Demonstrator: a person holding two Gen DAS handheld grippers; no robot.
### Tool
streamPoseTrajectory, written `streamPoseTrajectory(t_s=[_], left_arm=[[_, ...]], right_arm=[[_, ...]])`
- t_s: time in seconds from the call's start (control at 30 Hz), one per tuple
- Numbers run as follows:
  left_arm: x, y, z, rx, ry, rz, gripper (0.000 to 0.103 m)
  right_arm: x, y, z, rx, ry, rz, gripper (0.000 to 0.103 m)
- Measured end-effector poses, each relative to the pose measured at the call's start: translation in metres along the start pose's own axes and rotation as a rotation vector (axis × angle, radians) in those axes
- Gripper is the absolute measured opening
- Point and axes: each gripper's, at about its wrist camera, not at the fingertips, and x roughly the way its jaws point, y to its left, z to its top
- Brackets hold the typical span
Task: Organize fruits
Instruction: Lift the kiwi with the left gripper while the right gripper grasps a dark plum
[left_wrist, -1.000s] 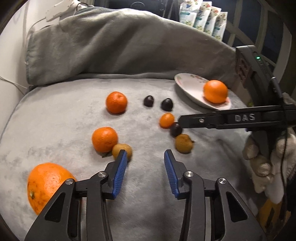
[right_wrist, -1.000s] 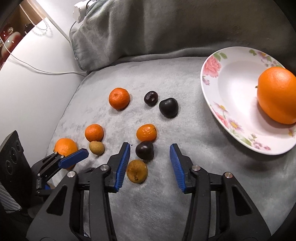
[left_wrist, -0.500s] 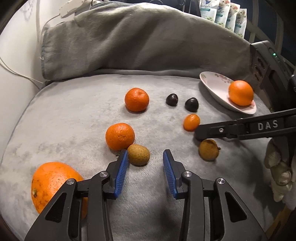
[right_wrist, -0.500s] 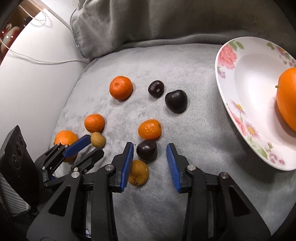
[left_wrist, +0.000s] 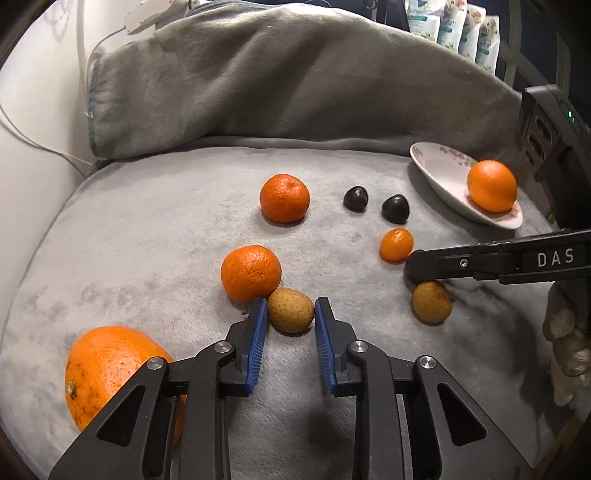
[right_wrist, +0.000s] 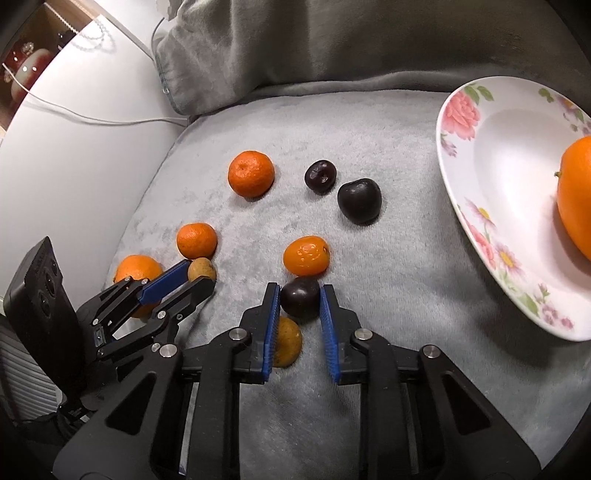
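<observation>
Blue-padded fingers of the left gripper (left_wrist: 288, 314) stand apart astride a small tan-brown round fruit (left_wrist: 290, 311) on the grey plush blanket (left_wrist: 147, 229), while the right gripper (right_wrist: 297, 301), fingers likewise apart, brackets a dark purple plum (right_wrist: 300, 302) left of the floral white plate (right_wrist: 476, 236).

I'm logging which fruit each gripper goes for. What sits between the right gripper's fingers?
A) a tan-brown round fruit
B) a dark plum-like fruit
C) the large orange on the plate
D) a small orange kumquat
B: in the right wrist view the dark fruit sits between the right gripper's blue pads.
</observation>
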Motion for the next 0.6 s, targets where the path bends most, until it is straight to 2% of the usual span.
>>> streamPoseTrajectory(t_s=[0.2,0.6], left_arm=[[-0.012,-0.001,0.004,-0.019,-0.021,-0.055,0.025],[-0.025,-0.024,0.03,0.003,-0.059,-0.202,0.025]], right_arm=[[-0.019,-0.002,-0.006,0.001,-0.047,-0.001,0.023],[-0.087,-0.011,-0.017,-0.014,-0.236,-0.117,0.023]])
